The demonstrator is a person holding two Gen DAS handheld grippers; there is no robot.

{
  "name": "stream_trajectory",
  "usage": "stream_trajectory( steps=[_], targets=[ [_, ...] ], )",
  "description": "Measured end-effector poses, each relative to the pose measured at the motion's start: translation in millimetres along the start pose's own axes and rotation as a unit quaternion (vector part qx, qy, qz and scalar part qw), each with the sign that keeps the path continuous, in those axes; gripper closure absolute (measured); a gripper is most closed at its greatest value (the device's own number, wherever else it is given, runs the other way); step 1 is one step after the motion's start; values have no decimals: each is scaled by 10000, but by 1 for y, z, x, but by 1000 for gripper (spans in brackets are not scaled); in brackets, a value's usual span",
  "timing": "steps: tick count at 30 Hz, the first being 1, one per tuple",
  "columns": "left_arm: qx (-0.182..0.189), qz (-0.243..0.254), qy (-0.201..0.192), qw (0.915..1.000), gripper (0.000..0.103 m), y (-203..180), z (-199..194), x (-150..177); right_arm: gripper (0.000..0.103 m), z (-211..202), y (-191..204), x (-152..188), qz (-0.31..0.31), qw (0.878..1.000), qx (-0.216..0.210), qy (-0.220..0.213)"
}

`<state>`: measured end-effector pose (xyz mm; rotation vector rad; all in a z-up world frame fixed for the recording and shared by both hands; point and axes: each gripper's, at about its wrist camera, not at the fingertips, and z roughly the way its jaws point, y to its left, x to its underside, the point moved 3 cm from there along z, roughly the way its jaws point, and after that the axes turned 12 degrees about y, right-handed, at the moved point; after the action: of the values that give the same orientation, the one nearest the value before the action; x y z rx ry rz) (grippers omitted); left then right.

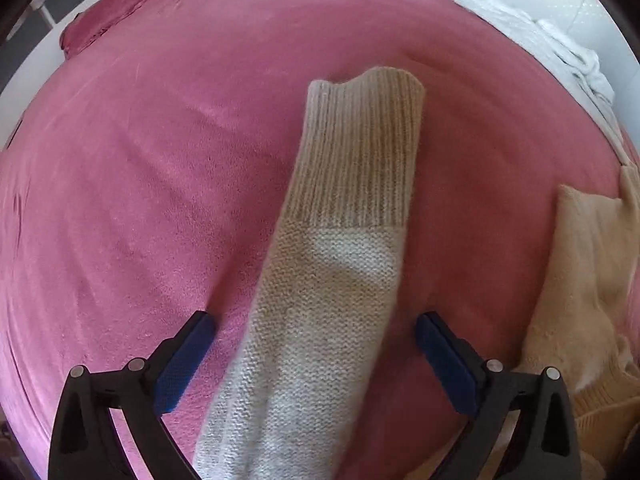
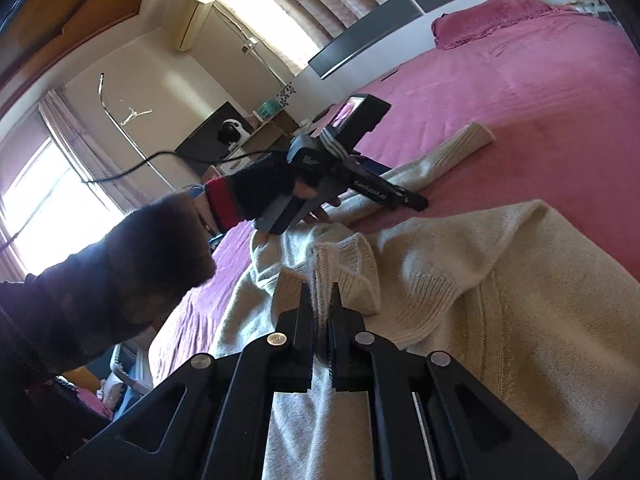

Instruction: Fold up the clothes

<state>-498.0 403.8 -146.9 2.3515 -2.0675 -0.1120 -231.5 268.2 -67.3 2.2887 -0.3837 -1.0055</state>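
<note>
Cream knit sleeve [image 1: 336, 240] is seen in the left wrist view, laid flat on the pink bedspread [image 1: 140, 200], ribbed cuff [image 1: 364, 148] pointing away. Left hand-held gripper [image 1: 316, 360] is spread wide, blue pads [image 1: 184, 364] on either side of the sleeve, not pressing it. More of the cream sweater [image 1: 584, 280] is bunched at the right edge. White cloth [image 1: 560, 44] lies at the bed's far edge; a pink pillow [image 1: 120, 8] is at top left.

Right wrist view: right hand-held gripper [image 2: 321, 300] is pressed together, pinching a ribbed fold of the sweater [image 2: 500, 280], whose body is spread across the bed [image 2: 540, 92]. Beyond it, the left hand-held gripper [image 2: 400, 196] is held by a gloved hand [image 2: 260, 188] over the stretched-out sleeve [image 2: 452, 148]. A dark sleeve [image 2: 120, 272] of the person fills the left side.
</note>
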Motion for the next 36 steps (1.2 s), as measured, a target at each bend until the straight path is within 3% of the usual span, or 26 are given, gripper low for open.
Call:
stream_trajectory(
  steps=[2, 3, 5, 6, 9, 11, 15, 17, 19, 21, 25, 28, 30, 34, 36],
  targets=[
    [-70, -19, -70, 9999, 0, 0, -2, 1, 98, 2, -1, 1, 28, 10000, -1, 20],
    [19, -137, -158, 9998, 10, 3, -7, 1, 98, 3, 0, 1, 26, 10000, 22, 37],
    [197, -374, -335, 9985, 71, 10, -15, 0, 98, 6, 0, 1, 36, 9999, 67, 80],
    [263, -462, -390, 9978, 93, 13, -18, 0, 98, 7, -1, 1, 58, 9999, 67, 93],
    [202, -408, -222, 9987, 93, 14, -18, 7, 97, 9, -2, -1, 124, 9998, 74, 101],
    [-52, -314, -241, 9992, 94, 8, -18, 10, 96, 9, -2, -3, 158, 9998, 90, 71],
    [-332, -381, -794, 9956, 94, 4, -39, 21, 96, 9, -2, -6, 189, 9997, 157, 49],
    [-508, -640, -1255, 9887, 94, 16, -65, 37, 96, 10, 0, -7, 190, 9996, 202, 56],
    [-941, -1045, -1613, 9768, 94, 40, -96, 64, 96, 10, 1, -11, 194, 9995, 236, 34],
    [-1308, -1519, -1705, 9647, 94, 67, -119, 100, 96, 9, 1, -17, 208, 9994, 277, -19],
    [-2192, -2492, -1522, 9310, 94, 154, -162, 221, 96, 8, 2, -36, 229, 9990, 330, -212],
    [-2429, -3162, -1279, 9081, 94, 189, -179, 311, 96, 13, 2, -68, 189, 9987, 332, -348],
    [-2611, -3502, -1110, 8927, 93, 201, -188, 371, 96, 23, 1, -96, 50, 9978, 553, -364],
    [-2488, -4096, -792, 8741, 93, 208, -165, 448, 96, 49, -20, -170, 160, 9944, 928, -472],
    [-2566, -4253, -550, 8662, 92, 212, -150, 470, 96, 64, -34, -207, 213, 9904, 1241, -567]
  ],
)
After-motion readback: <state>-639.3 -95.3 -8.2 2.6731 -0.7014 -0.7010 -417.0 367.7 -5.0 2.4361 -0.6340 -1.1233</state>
